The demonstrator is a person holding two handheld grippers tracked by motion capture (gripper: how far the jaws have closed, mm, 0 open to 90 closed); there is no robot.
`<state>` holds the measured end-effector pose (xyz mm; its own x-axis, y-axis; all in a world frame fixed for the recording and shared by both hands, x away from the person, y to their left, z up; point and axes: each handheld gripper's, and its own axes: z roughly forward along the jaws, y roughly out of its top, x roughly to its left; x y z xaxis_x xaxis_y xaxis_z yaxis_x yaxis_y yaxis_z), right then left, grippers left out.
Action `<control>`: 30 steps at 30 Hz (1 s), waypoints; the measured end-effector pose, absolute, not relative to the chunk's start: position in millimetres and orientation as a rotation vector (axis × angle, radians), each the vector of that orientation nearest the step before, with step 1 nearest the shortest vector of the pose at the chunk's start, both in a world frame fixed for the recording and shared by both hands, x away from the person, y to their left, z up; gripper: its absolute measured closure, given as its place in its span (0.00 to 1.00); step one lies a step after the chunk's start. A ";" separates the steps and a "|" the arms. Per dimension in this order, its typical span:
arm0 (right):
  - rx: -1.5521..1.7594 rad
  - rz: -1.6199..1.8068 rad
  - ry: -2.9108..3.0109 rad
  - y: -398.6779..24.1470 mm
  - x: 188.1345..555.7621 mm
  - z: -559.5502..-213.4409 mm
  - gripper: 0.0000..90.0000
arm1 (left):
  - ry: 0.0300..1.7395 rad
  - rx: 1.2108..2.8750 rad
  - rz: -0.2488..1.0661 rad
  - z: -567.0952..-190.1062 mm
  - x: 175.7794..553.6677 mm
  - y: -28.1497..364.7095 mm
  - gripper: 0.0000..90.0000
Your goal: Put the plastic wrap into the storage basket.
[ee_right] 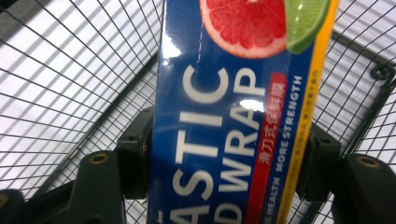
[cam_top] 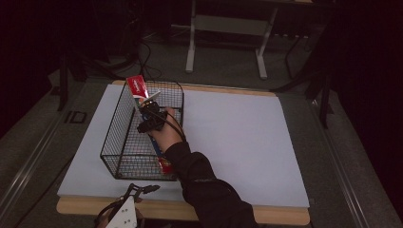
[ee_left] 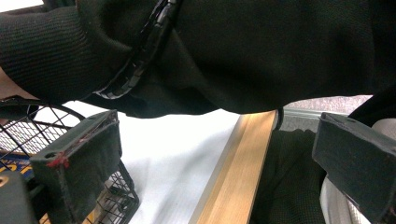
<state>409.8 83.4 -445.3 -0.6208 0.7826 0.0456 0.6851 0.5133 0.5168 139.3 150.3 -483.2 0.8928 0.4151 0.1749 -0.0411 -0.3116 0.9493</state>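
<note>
A long blue plastic-wrap box (ee_right: 219, 116) with a grapefruit and lime picture is clamped across its width by my right gripper (ee_right: 229, 158), which is shut on it. In the high view the box (cam_top: 137, 87) slants inside the black wire basket (cam_top: 119, 137), its red upper end poking above the far rim and its lower end near the front wall. The right gripper (cam_top: 153, 118) holds it mid-length above the basket. My left gripper (cam_top: 142, 190) hovers at the table's front edge, open with nothing between its jaws (ee_left: 219, 158).
The basket stands on the left half of a white board (cam_top: 237, 142) laid over a wooden table (ee_left: 238, 177). The person's black sleeve (ee_left: 233, 51) crosses just above the left gripper. Table legs and cables (cam_top: 190, 42) lie on the floor beyond.
</note>
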 end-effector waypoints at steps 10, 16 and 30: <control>1.286 0.714 2.576 85.2 415.6 -459.2 0.39 | 0.276 1.840 0.461 -483.2 139.4 150.6 0.02; 1.281 0.719 2.577 84.5 415.1 -459.0 0.38 | 0.274 1.847 0.460 -483.3 139.4 149.7 0.02; 1.203 0.937 2.564 61.2 409.2 -432.8 0.18 | 0.277 1.848 0.456 -484.0 140.1 149.1 0.02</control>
<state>409.2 61.2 -432.8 -0.6641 0.7386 0.1161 0.6393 0.4804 0.6004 140.1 149.1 -484.0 0.8967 0.4081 0.1713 -0.0363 -0.3178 0.9475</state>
